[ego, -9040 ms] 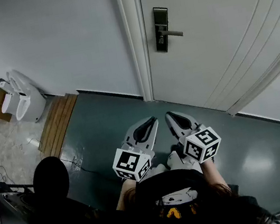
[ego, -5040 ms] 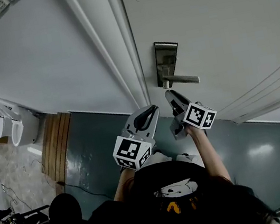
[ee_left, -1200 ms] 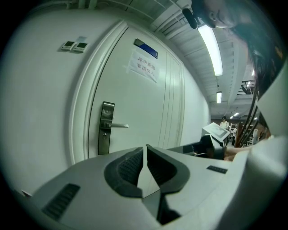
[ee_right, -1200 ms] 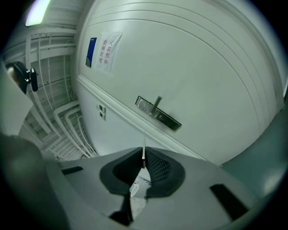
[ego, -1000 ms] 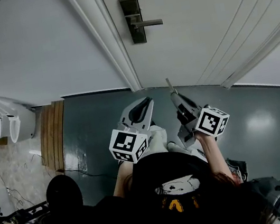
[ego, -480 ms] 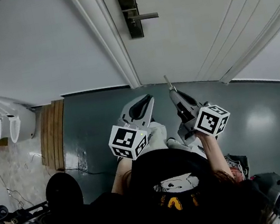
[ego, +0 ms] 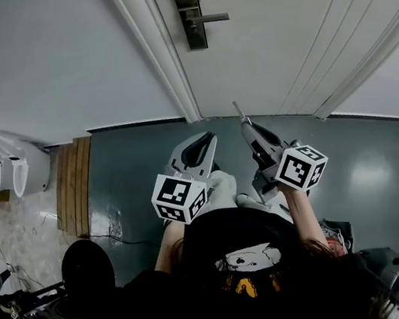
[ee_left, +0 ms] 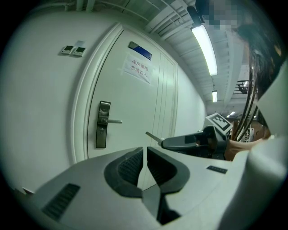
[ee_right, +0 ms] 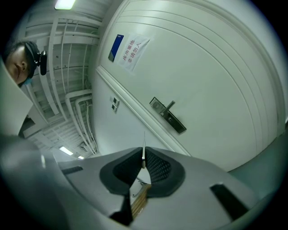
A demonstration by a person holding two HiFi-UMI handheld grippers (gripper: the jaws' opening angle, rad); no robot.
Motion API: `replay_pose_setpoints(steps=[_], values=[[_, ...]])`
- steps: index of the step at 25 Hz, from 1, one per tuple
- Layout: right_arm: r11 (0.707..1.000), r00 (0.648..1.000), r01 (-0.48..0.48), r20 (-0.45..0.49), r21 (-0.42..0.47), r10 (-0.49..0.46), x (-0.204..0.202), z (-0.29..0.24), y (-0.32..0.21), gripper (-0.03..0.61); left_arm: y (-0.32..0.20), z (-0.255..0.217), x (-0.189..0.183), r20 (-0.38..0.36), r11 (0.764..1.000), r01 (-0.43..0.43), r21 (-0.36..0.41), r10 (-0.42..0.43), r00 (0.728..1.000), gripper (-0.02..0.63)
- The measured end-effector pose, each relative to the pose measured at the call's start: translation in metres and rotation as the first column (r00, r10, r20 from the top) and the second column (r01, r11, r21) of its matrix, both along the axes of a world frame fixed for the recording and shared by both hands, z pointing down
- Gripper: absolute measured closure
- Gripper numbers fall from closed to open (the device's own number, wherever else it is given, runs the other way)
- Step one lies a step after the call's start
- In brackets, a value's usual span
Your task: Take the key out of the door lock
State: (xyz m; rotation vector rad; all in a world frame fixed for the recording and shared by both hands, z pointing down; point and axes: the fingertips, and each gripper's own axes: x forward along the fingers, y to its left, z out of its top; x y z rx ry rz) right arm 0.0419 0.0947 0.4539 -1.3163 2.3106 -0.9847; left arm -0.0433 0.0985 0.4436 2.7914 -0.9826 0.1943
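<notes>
Clamping the thin silver metal key (ego: 237,111) blade-forward toward the door, the right claw (ego: 249,129) sits mid-frame, well below the dark metal door lock (ego: 188,15) at top centre; left claw (ego: 202,144) closed, empty.

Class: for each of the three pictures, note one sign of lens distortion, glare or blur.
Head view: the straight grooves of the door bow into curves, and pale glare sits on the floor. Left gripper view: black rounded corners, and the ceiling light is washed out. Right gripper view: the door's edge bends, and the key shows only as a thin sliver.
</notes>
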Motion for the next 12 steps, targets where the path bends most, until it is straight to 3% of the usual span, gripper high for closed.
replay_pose_setpoints(steps=[12], values=[[1.000, 1.000, 0.018, -0.015, 0.024, -0.018, -0.012, -0.007, -0.001, 0.558, 0.002, -0.003, -0.014, -0.014, 0.999, 0.033, 0.011, -0.033, 0.999, 0.583]])
